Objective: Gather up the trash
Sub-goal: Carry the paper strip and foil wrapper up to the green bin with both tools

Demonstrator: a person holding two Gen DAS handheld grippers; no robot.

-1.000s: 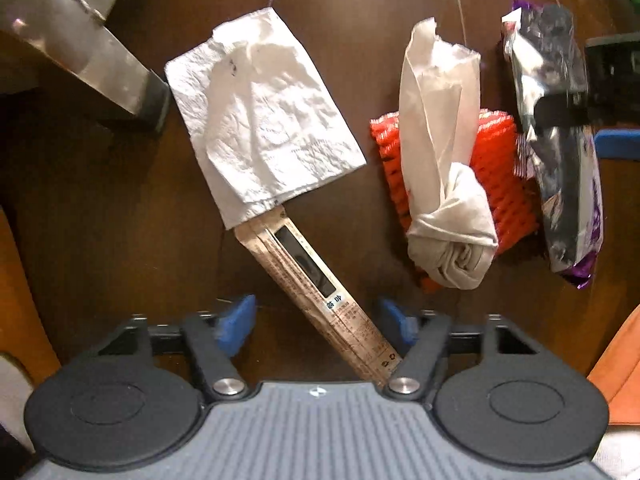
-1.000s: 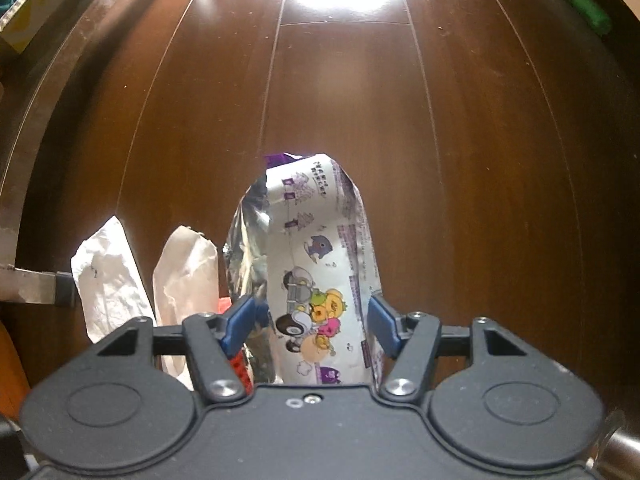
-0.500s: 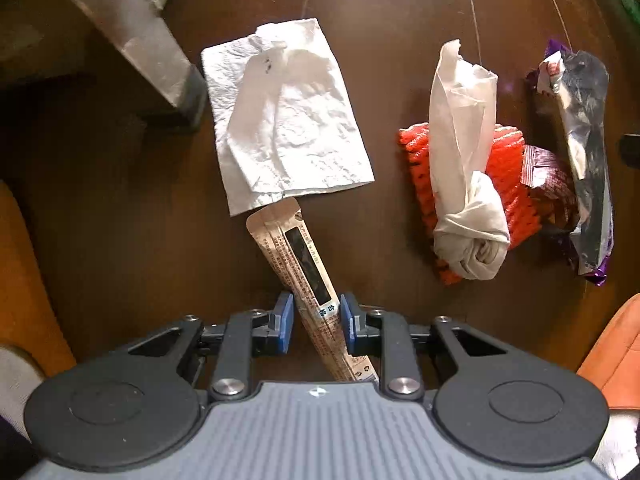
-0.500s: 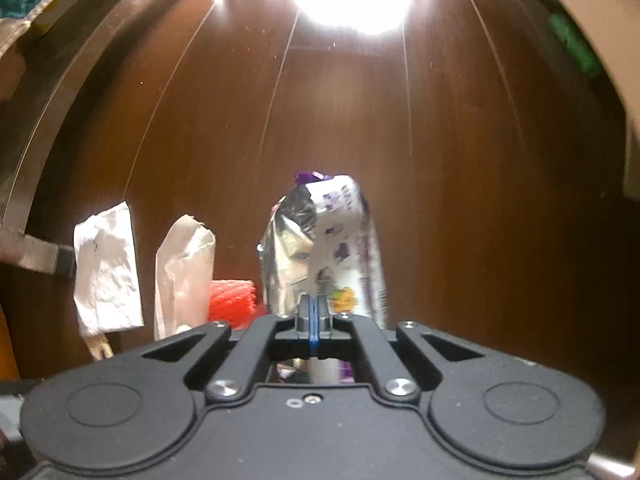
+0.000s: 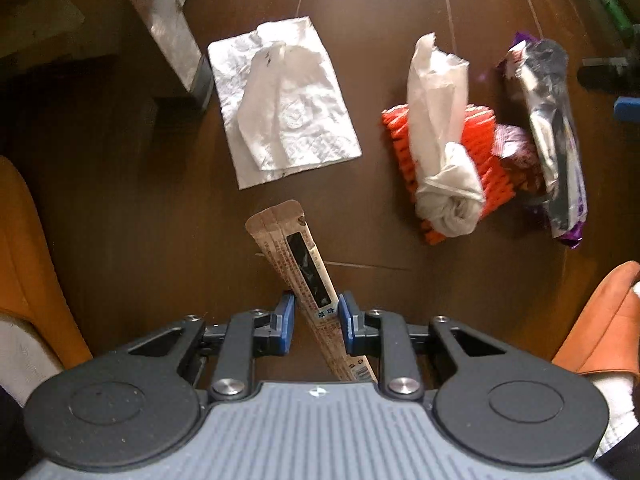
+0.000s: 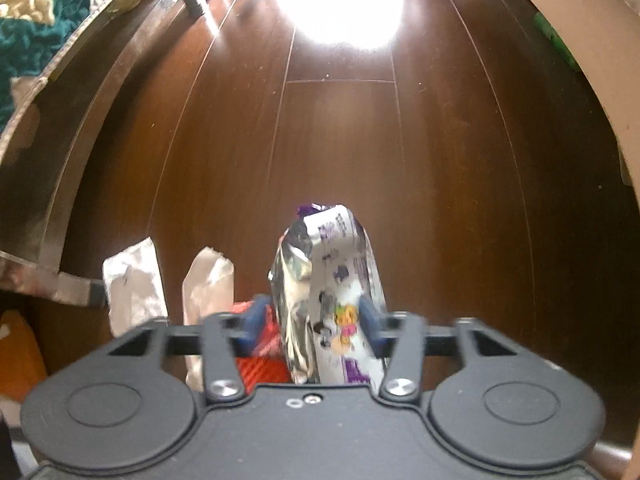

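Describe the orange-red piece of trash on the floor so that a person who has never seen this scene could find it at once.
On the dark wooden floor lies a row of litter right of the flat white napkin. The orange-red ribbed foam net lies under a knotted white tissue, left of the silver and purple wrapper. It is the only bright, ridged piece.

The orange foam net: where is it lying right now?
In the left wrist view the orange foam net lies on the wooden floor right of centre, under the knotted white bag, between the flat napkin and the foil wrapper.

Dark wooden floor (image 6: 340, 140) under glare — a metal furniture leg (image 5: 168, 20), an orange slipper (image 5: 600, 320).
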